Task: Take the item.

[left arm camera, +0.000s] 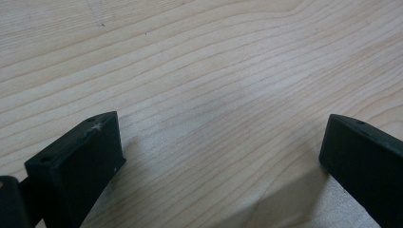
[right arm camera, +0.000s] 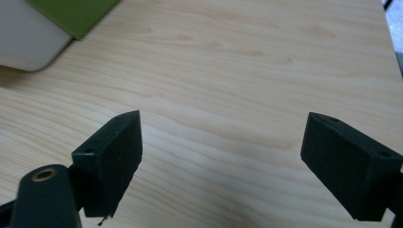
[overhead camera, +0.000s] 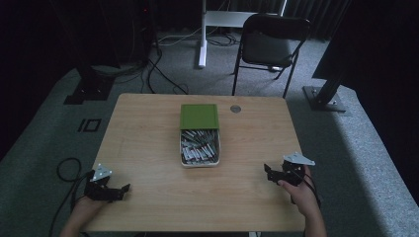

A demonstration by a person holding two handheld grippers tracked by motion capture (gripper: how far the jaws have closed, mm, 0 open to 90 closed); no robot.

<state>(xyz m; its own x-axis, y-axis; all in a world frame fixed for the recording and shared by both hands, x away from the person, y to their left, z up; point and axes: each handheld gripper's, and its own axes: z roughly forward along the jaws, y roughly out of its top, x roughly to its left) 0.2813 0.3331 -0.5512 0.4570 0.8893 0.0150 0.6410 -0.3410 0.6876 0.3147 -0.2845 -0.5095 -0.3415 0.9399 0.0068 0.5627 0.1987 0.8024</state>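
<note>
A white box (overhead camera: 184, 159) lies at the middle of the wooden table (overhead camera: 148, 143), packed with several small grey and dark sticks (overhead camera: 199, 146). Its green lid (overhead camera: 199, 116) is slid back over the far end. The box's white corner (right arm camera: 28, 42) and green lid (right arm camera: 76, 14) sit at the top left of the right gripper view. My left gripper (overhead camera: 123, 191) rests near the front left corner, jaws pointing right; they stand wide apart over bare wood (left arm camera: 223, 142). My right gripper (overhead camera: 268, 174) is at the front right, held in a hand, jaws open over bare wood (right arm camera: 223, 142).
A small round grey disc (overhead camera: 235, 108) is set into the table near the far edge. Beyond the table stand a black folding chair (overhead camera: 269, 42), a white desk leg (overhead camera: 202, 34) and black stand bases (overhead camera: 323, 96) on grey carpet. Cables (overhead camera: 66, 170) trail at the left.
</note>
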